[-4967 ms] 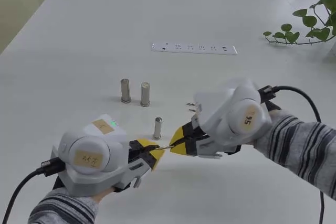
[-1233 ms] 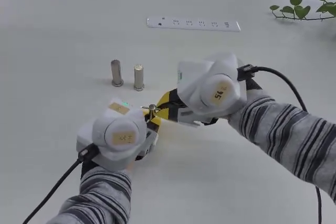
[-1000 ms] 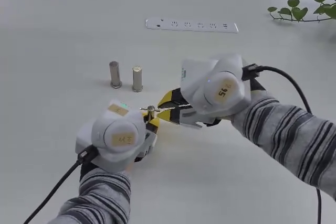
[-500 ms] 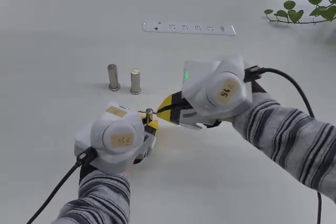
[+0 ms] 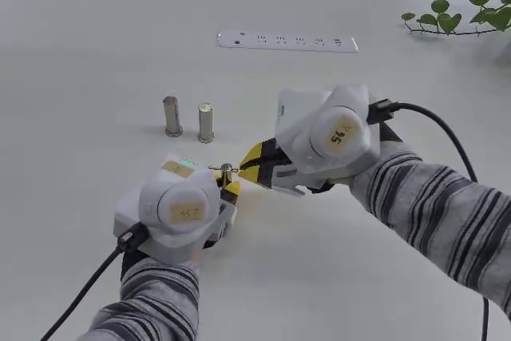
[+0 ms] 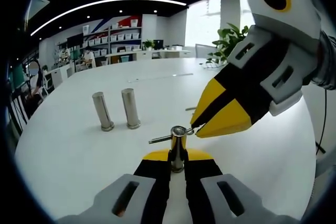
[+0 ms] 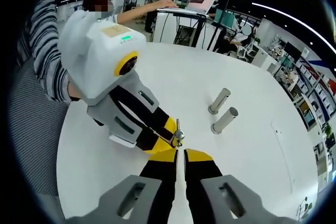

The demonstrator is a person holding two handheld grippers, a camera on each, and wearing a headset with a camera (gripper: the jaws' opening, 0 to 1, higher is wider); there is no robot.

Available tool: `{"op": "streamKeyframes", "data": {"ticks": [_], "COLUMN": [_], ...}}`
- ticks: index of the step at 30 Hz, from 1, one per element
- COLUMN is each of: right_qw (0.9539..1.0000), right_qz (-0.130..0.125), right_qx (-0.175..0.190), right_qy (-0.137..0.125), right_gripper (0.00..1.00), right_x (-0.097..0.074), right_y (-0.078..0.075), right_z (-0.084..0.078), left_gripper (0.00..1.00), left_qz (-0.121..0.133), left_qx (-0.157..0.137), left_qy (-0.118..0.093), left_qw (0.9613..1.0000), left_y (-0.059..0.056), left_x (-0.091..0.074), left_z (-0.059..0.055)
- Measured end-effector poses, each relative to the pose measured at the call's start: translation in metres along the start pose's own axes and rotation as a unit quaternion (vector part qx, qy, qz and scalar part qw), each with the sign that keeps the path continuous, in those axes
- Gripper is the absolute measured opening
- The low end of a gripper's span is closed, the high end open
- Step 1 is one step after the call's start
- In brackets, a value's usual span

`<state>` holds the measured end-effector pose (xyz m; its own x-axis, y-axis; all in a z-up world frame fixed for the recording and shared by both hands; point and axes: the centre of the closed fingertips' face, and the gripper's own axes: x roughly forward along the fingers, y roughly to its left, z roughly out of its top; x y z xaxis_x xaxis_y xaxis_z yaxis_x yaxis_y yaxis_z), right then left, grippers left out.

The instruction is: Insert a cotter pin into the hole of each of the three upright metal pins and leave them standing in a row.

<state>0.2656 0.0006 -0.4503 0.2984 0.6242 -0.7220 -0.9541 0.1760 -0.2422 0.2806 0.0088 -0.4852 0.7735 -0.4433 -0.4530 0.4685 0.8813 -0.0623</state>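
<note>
Currently, at the far left of the white surface (image 5: 96,53), the first metal pin (image 5: 170,116) stands upright with the second metal pin (image 5: 206,122) just beside it. Both have empty tops, and they already form the start of the row.

Nearer the person, the left gripper (image 5: 228,192) has its jaws pressed closed around the lower body of the third metal pin (image 5: 227,172). It holds that pin vertical on the surface, a little apart from the other two. The low grasp leaves the pin's head and cross-hole exposed, and it probably keeps the pin from tipping or spinning under a sideways push.

The cotter pin (image 6: 161,139) runs level through that hole, and in the left gripper view its thin end pokes out on the far side.

From the right, the right gripper (image 5: 242,172) meets the pin's head with its yellow jaws drawn together to a point. They appear to be pinched on the cotter pin's near end, though the contact itself is too small to see clearly. Coming in level, along the line of the hole, is what lets the cotter pin slide through without jamming.

This insertion looks close to finished, while the first two metal pins are not yet fitted.

Beyond, a power strip (image 5: 287,41) lies well clear of the work.
</note>
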Motion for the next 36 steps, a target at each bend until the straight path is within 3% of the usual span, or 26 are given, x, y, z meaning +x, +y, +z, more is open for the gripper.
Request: {"op": "streamKeyframes", "data": {"ticks": [3,9,18,26,36], "right_qw": [0.9990,0.9910,0.9822,0.9726,0.9662], "right_qz": [-0.009,-0.037,-0.056,-0.058,-0.061], "right_qx": [0.044,0.124,0.173,0.218,0.243], "right_qy": [-0.004,-0.035,-0.045,-0.057,-0.059], "right_gripper": [0.02,0.09,0.21,0.25,0.26], "right_x": [-0.001,-0.009,-0.018,-0.018,-0.016], "right_y": [-0.004,-0.018,-0.021,-0.015,-0.011], "right_z": [-0.004,-0.007,-0.016,-0.021,-0.027], "left_gripper": [0.05,0.05,0.05,0.05,0.05], "left_qz": [0.000,-0.002,0.019,0.051,0.060], "left_qx": [0.000,0.017,0.020,0.017,0.019], "left_qy": [0.002,0.005,-0.002,0.005,0.001], "left_qw": [1.0000,0.9998,0.9996,0.9985,0.9980], "left_y": [0.001,0.010,0.043,0.077,0.097], "left_x": [0.000,0.000,-0.003,-0.010,-0.012], "left_z": [0.000,0.001,0.011,0.010,0.012]}}
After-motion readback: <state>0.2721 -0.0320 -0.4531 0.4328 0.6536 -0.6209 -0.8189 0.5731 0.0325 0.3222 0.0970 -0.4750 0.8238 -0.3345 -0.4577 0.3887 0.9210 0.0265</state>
